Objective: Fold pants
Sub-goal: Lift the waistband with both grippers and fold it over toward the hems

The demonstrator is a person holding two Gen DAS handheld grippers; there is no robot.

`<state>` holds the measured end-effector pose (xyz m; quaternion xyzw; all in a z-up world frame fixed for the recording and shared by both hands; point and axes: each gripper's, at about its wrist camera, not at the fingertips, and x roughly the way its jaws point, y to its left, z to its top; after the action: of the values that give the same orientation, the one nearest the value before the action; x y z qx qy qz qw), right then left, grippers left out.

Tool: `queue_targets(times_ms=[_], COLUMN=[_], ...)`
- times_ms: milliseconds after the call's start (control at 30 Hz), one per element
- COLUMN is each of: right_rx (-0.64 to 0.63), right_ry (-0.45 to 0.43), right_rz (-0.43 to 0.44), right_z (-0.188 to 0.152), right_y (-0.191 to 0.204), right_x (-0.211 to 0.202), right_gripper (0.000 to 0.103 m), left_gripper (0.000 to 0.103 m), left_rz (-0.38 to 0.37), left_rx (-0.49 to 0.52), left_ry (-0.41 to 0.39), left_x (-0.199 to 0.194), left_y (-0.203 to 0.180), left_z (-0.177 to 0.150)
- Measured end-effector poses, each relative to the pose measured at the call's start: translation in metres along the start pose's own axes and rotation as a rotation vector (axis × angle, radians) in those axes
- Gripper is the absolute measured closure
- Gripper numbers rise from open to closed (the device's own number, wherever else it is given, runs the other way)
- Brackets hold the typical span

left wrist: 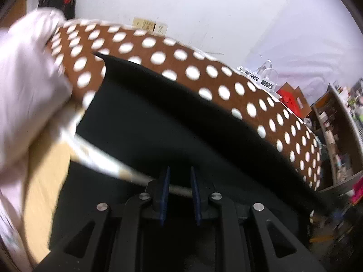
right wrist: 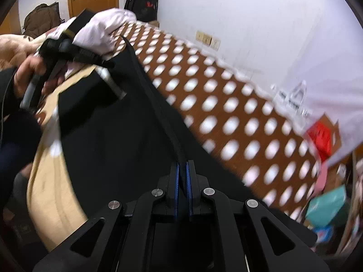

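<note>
The right gripper [right wrist: 182, 181] has its jaws pressed nearly together on a raised edge of the black pants [right wrist: 127, 136], a dark ridge of cloth running up and away from the blue pads. The left gripper [left wrist: 180, 192] has its jaws at a narrow gap; black cloth lies under and beyond the pads, but whether they press on it cannot be told from its own view. In the right wrist view the left gripper [right wrist: 106, 64] appears at the upper left, held by a hand [right wrist: 27, 72], its tip at the far end of the same pants. There is one pair of pants, spread across a bed cover [left wrist: 204, 72] of brown cloth with white dots, with a tan patch [right wrist: 50, 181] showing on the near side. One white pillow or bundle [left wrist: 25, 86] lies at the head of the cover, touching it. On the white wall [left wrist: 215, 11] behind sits one row of three sockets [left wrist: 149, 26]. A red box [right wrist: 322, 138] rests near the far edge of the bed.
</note>
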<state>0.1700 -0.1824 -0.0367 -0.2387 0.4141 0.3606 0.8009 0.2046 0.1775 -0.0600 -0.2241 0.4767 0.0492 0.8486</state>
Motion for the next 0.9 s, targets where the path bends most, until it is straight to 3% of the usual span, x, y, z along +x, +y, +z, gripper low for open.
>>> queue_targets(times_ms=[133,233,500,600,700,900], right_rx=[0.100,0.172,0.209,0.203,0.194,0.183], right_ry=[0.094,0.111,0.120,0.120,0.123,0.130], right_rz=[0.007,0.013,0.018,0.019,0.018,0.015], right_z=[-0.039,-0.053,-0.053,-0.049,-0.052,-0.051], right_y=[0.013,0.016,0.015,0.015,0.013,0.017], right_x=[0.032,0.042,0.050,0.051,0.051,0.052], right_gripper=[0.097,0.097,0.097,0.097,0.097,0.097], left_gripper=[0.079,0.079,0.074,0.063,0.062,0.054], left_rz=[-0.030,-0.047,-0.122,-0.159,-0.181,-0.295], left_rx=[-0.099,-0.137,-0.203,-0.209,-0.208,-0.296], left_ry=[0.047,0.077,0.057,0.036,0.043,0.037], left_x=[0.010,0.019,0.018,0.007,0.000,-0.003], left_y=[0.023,0.035,0.047,0.049,0.052,0.062], left_z=[-0.018,-0.027,-0.031,-0.040,-0.046,-0.049])
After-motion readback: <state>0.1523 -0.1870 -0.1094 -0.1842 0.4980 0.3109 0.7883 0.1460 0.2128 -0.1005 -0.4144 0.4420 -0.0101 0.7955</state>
